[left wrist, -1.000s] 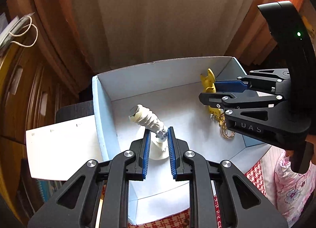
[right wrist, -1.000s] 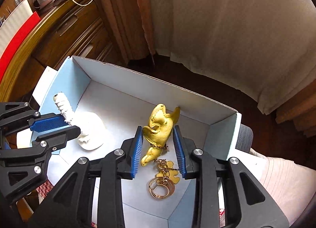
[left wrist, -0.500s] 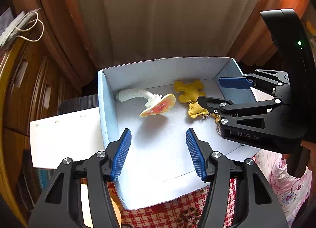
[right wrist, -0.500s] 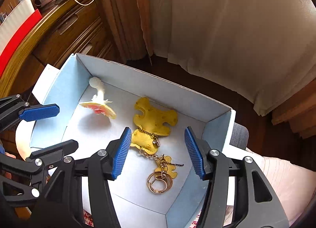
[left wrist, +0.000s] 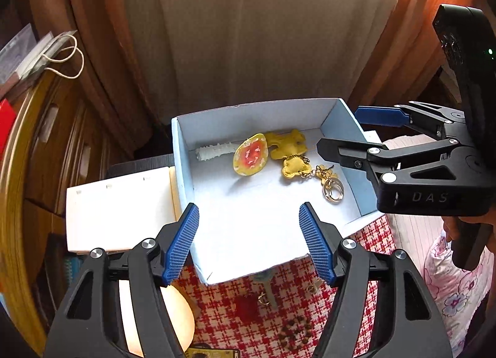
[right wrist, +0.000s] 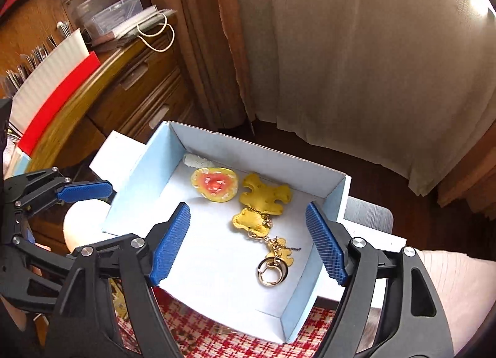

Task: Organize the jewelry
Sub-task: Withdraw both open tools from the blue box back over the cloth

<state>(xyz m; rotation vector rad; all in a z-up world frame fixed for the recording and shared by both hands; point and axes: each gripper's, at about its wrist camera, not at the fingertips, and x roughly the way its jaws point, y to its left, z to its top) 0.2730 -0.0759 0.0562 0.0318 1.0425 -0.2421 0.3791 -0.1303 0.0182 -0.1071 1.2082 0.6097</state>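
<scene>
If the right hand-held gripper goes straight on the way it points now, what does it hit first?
Most likely the yellow keychain on the floor of the blue box. It lies between the opening fingers of the right hand-held gripper and nothing is held, though depth is hard to judge.

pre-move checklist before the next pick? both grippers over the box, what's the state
1. Left gripper empty: ok, jaws opening, nothing between them.
2. Right gripper empty: ok, jaws opening, nothing pinched.
3. Mushroom charm in the blue box: ok, lying on its side, cap facing up.
4. Yellow keychain in the box: ok, flat on the floor, its ring toward the near wall.
5. Charm and keychain apart: cannot tell; they appear to touch in the left wrist view, with a slim gap in the right.
6. More pieces to pick: ok, small items on the red checked cloth in front of the box; what they are is unclear.
</scene>
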